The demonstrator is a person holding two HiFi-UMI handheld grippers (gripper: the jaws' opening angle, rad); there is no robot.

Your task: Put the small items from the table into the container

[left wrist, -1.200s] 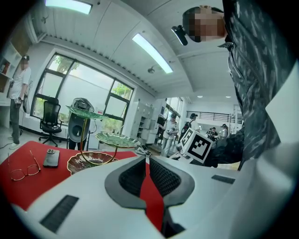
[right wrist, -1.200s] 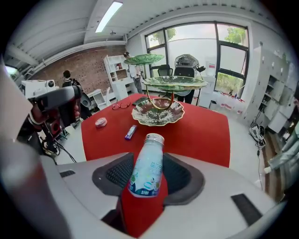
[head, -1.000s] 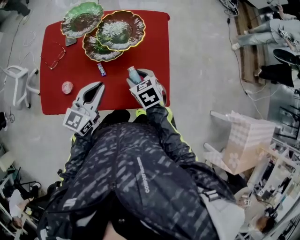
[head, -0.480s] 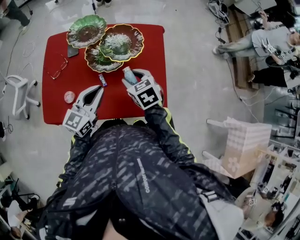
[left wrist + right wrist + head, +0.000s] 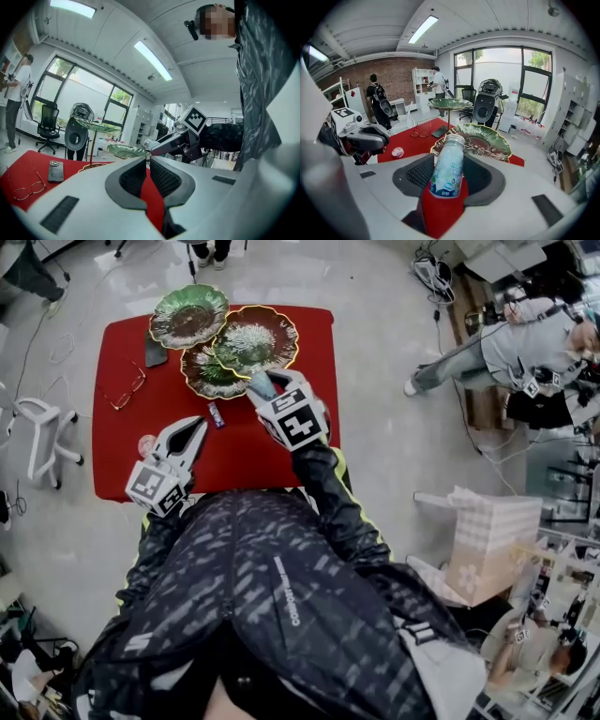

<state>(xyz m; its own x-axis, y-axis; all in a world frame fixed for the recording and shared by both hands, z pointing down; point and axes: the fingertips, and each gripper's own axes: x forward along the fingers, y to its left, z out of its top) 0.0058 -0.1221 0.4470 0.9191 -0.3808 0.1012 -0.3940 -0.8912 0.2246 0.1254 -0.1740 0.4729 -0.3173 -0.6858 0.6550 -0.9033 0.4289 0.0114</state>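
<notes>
My right gripper (image 5: 267, 386) is shut on a small white bottle (image 5: 448, 168) with a blue-green label, held cap outward. It hangs over the near rim of the leaf-shaped green plates (image 5: 253, 338) of a tiered stand on the red table (image 5: 281, 442). The gold-rimmed plate (image 5: 485, 143) lies just past the bottle's cap. My left gripper (image 5: 195, 424) hovers low over the table's front left, its jaws a narrow gap apart with nothing between them. A small blue-and-white tube (image 5: 217, 414) and a pink round item (image 5: 147, 442) lie on the table near it.
Glasses (image 5: 127, 390) and a dark phone (image 5: 156, 351) lie at the table's left, by the highest plate (image 5: 190, 315). A white chair (image 5: 42, 432) stands left of the table. People sit or stand at the room's edges.
My right gripper has risen and moved away from me with the bottle, from the table's middle to the plates' near rim. The left gripper has edged forward a little.
</notes>
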